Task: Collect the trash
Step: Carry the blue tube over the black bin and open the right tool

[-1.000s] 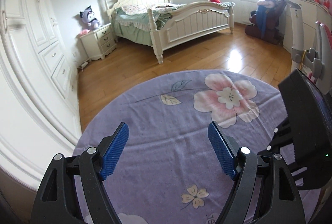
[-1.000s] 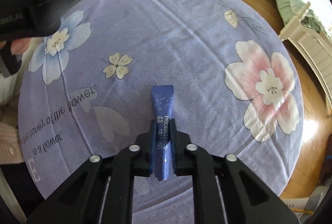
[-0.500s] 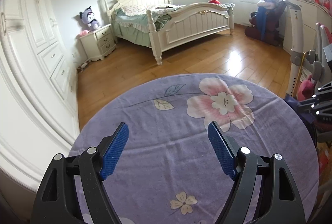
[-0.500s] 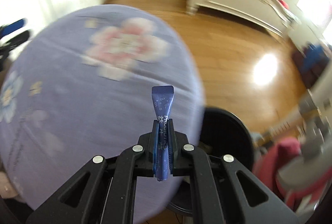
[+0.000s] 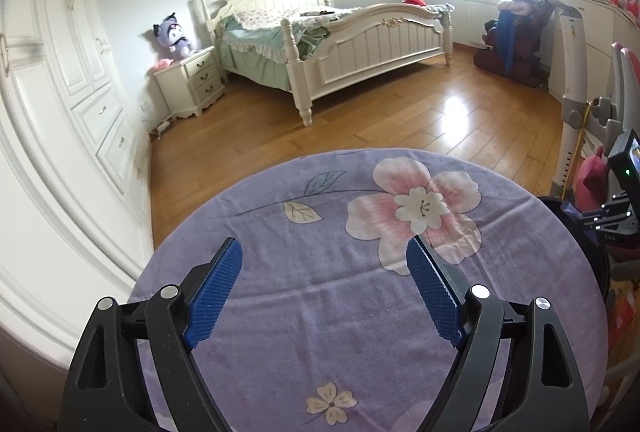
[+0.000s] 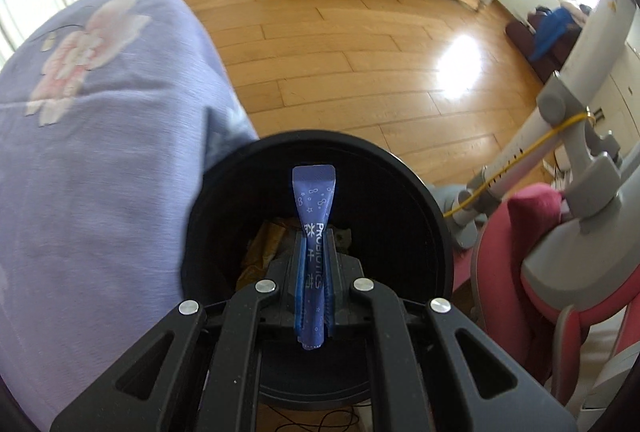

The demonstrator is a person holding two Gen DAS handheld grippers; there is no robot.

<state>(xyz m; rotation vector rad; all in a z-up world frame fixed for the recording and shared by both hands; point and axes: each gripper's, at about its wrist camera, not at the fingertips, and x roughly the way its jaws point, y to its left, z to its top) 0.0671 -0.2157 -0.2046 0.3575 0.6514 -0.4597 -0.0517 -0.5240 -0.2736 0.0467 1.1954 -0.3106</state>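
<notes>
My right gripper (image 6: 312, 252) is shut on a blue probiotics sachet (image 6: 313, 208) and holds it over the open mouth of a round black trash bin (image 6: 420, 200) beside the table. Yellowish wrappers (image 6: 264, 248) lie in the bin's bottom. My left gripper (image 5: 324, 284) is open and empty above the round table with the purple flowered cloth (image 5: 360, 312). The right gripper's body (image 5: 616, 208) shows at the right edge of the left wrist view, past the table's rim.
The purple-clothed table (image 6: 100, 152) touches the bin on its left. A pink and grey chair (image 6: 560, 232) with a grey stand stands right of the bin. Wooden floor (image 6: 360, 44), a white bed (image 5: 340, 40), nightstand (image 5: 192, 80) and wardrobe lie beyond.
My right gripper has carried the sachet off the table to the right and now holds it over the bin. My left gripper has stayed open, shifting slightly over the table.
</notes>
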